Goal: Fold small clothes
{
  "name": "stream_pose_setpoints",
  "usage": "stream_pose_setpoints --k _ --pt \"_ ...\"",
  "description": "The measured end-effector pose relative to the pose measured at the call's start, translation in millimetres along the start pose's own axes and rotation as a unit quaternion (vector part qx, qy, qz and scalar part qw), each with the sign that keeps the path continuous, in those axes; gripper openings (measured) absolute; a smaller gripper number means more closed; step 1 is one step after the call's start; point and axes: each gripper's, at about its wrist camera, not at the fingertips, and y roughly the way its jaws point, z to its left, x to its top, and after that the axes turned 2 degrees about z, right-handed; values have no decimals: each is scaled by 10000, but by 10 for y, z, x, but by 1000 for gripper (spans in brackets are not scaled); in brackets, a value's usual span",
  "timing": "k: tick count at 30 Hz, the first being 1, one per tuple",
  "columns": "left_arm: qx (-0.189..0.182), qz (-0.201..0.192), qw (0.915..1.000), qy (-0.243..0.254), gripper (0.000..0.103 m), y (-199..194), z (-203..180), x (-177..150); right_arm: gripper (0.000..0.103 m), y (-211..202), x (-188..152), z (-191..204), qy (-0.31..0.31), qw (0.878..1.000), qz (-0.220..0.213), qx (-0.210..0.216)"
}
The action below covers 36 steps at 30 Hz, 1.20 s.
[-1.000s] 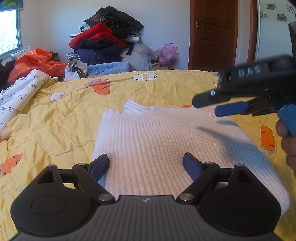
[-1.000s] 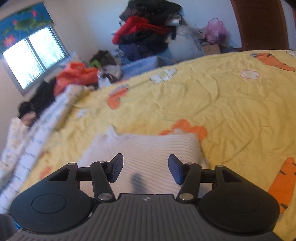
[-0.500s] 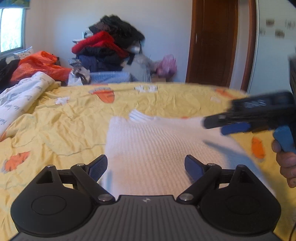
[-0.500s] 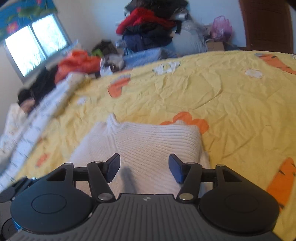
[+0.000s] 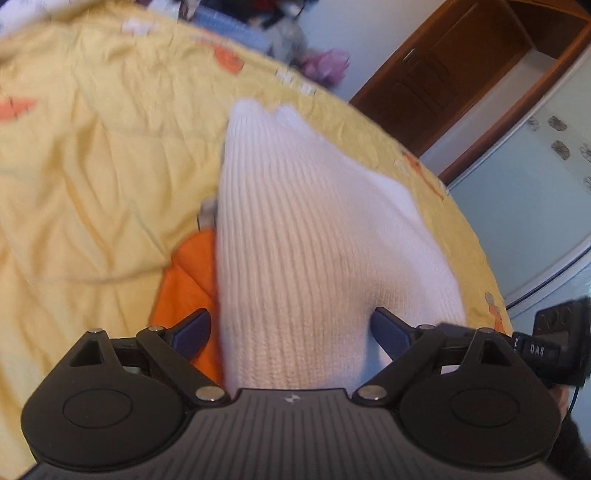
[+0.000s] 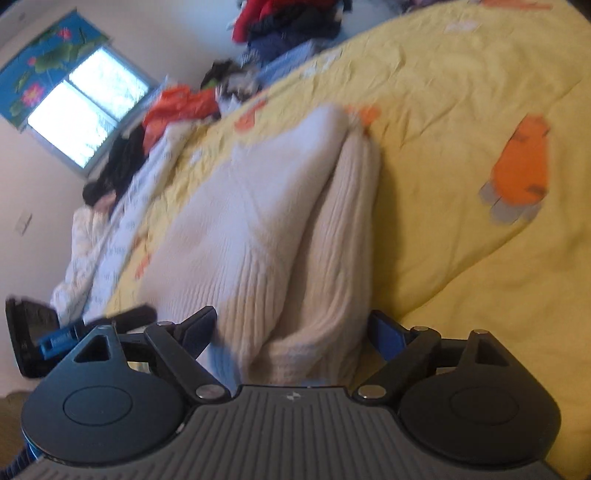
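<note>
A folded white ribbed knit sweater [image 5: 314, 240] lies on the yellow bedsheet [image 5: 92, 166]. My left gripper [image 5: 291, 328] is open, low over the sweater's near end, with the knit between its blue pads. In the right wrist view the sweater [image 6: 266, 229] shows its stacked folded layers. My right gripper [image 6: 291, 328] is open at the sweater's near edge, its fingers on either side of the layers. Each gripper shows at the edge of the other's view. Both views are tilted and blurred.
A pile of clothes [image 6: 295, 26] and an orange bag [image 6: 177, 107] lie beyond the bed's far side. A white printed blanket [image 6: 107, 236] lies along one edge under the window. A brown door [image 5: 454, 74] and a white cabinet [image 5: 535, 206] stand nearby.
Both grippers have dropped low and close to the sweater's near edge and tilted. The sweater now fills the space between each pair of fingers. Both stay open.
</note>
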Motion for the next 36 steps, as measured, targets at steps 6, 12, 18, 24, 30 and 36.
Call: stream_pose_setpoints --k 6,12,18,24,30,36 --pt "205 -24 9997 111 47 -101 -170 34 59 -14 -35 170 -503 9987 -39 -90" --pt "132 14 9974 715 44 -459 -355 -161 57 -417 -163 340 -715 9966 -191 365" --pt "248 112 9972 691 70 -357 -144 -457 65 -376 -464 80 -349 9990 -90 253" --pt "623 -565 9900 1131 84 -905 -214 -523 70 -753 -520 10 69 9972 -589 458" --pt "476 -375 9928 1030 84 -823 -233 -683 73 -914 -662 -82 430 9935 -597 869" --pt "88 -32 9999 54 80 -443 -68 -566 66 -459 -657 -78 730 9948 -120 694"
